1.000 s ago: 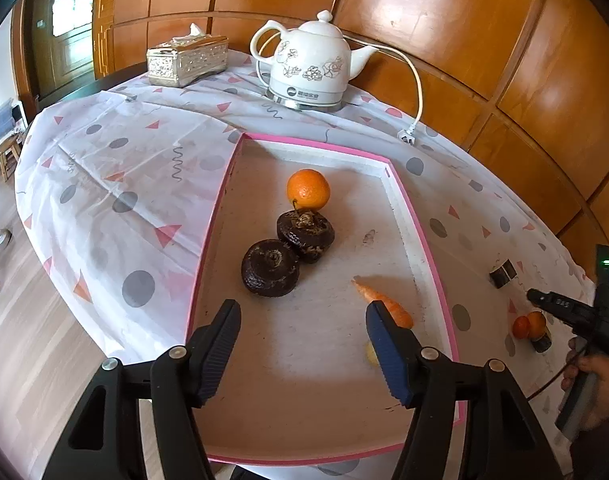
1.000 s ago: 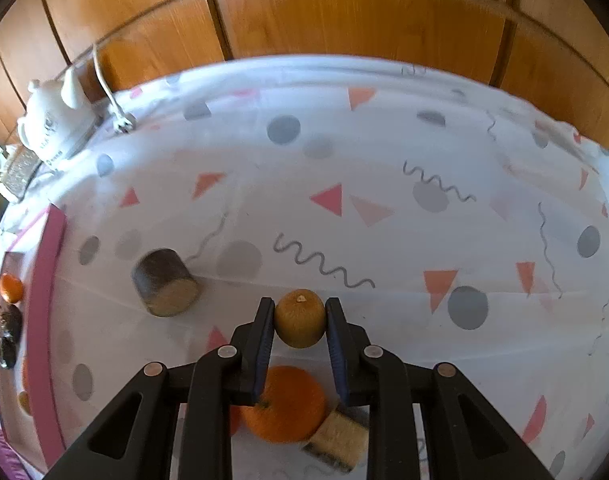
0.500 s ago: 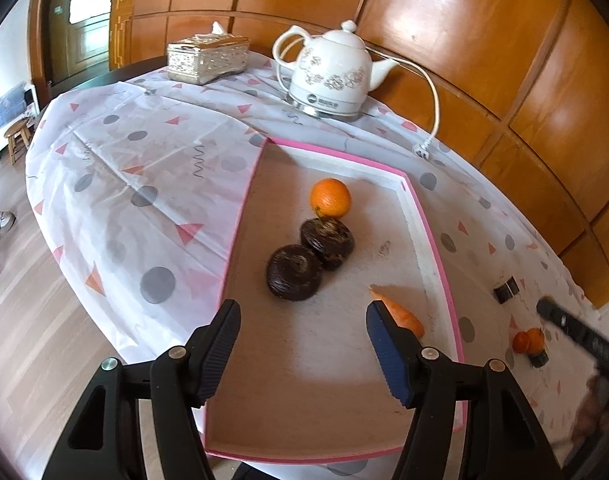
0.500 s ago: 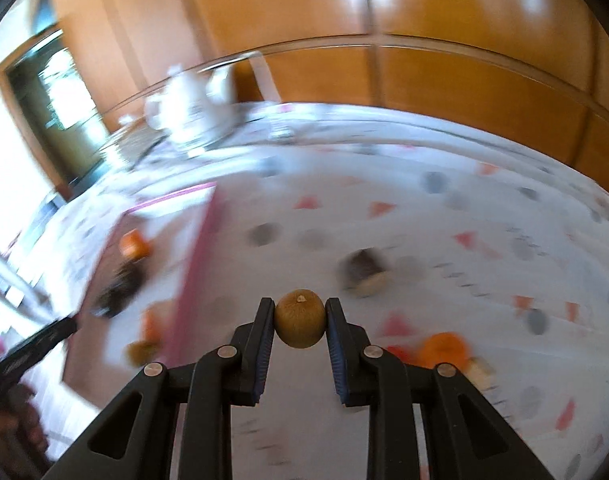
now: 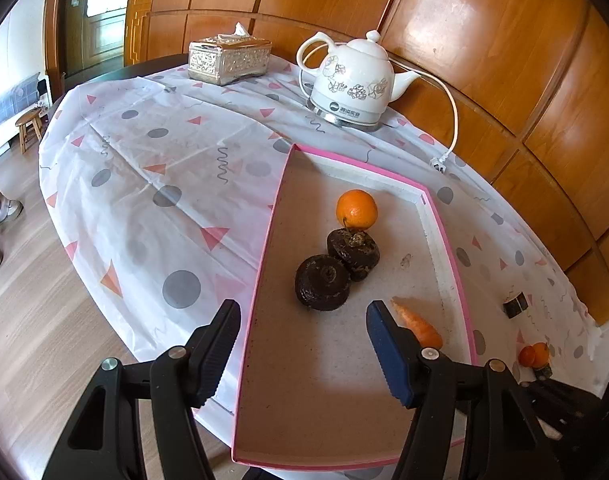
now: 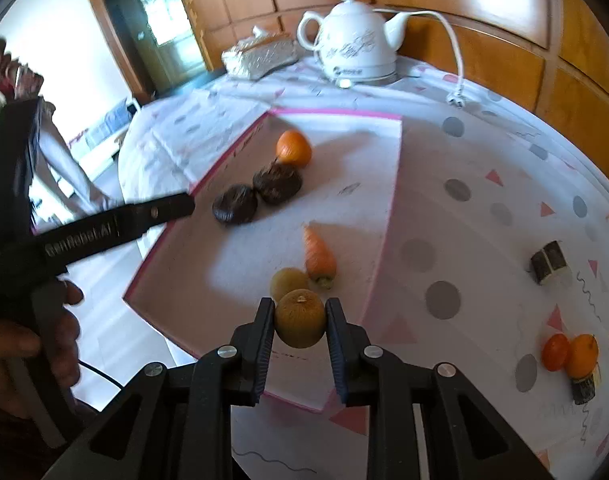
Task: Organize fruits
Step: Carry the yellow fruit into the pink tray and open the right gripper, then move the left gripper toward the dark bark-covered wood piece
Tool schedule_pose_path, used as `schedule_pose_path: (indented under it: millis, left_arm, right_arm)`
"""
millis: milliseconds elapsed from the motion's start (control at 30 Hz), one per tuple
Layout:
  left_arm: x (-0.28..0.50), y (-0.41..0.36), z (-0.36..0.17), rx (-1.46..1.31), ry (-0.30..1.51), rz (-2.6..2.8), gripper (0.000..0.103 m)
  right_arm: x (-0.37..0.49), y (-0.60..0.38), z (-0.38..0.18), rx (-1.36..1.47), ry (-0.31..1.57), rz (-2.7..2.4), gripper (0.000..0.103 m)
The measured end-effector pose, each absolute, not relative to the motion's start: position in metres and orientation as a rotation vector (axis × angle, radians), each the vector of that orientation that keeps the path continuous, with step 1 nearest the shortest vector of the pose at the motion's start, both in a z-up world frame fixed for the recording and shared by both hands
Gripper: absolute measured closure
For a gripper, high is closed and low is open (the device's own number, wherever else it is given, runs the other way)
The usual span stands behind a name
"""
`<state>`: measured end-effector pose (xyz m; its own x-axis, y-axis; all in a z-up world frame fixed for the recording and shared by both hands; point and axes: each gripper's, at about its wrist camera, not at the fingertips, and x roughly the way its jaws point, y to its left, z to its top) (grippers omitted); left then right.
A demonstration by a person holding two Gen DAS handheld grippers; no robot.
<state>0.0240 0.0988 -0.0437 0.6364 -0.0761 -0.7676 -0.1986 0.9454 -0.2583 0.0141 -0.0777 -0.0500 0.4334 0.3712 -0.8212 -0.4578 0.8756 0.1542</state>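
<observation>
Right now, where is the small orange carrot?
In the right wrist view, the small orange carrot lies inside the pink-rimmed tray, beside a brown kiwi, just beyond the right gripper.

a second kiwi (image 6: 288, 282) sits half hidden behind the held kiwi (image 6: 300, 318).

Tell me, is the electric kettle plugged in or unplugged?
Unplugged. The kettle stands on the tablecloth, and its white cord ends in a plug lying loose on the cloth, in no socket.
</observation>
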Motion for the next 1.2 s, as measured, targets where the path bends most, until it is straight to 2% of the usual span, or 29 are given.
schedule_pose_path:
  millis: [100,200,733,1200]
  left_arm:
    - [0.024,0.098,-0.045,-0.333,0.888,0.07,0.037]
    - [0.025,0.096,-0.046,-0.326,0.89,0.067,0.037]
    - [0.023,0.081,-0.042,-0.281,0.887,0.023,0.037]
    - [0.022,0.062,-0.037,-0.221,0.88,-0.019,0.037]
  right_arm:
    - [0.014,-0.069,-0.057,-0.138,1.004,0.513,0.077]
    - [0.013,-0.069,-0.058,-0.138,1.008,0.51,0.07]
    - [0.002,-0.102,-0.039,-0.057,0.95,0.411,0.069]
    - [-0.008,-0.169,-0.029,-0.005,0.914,0.215,0.068]
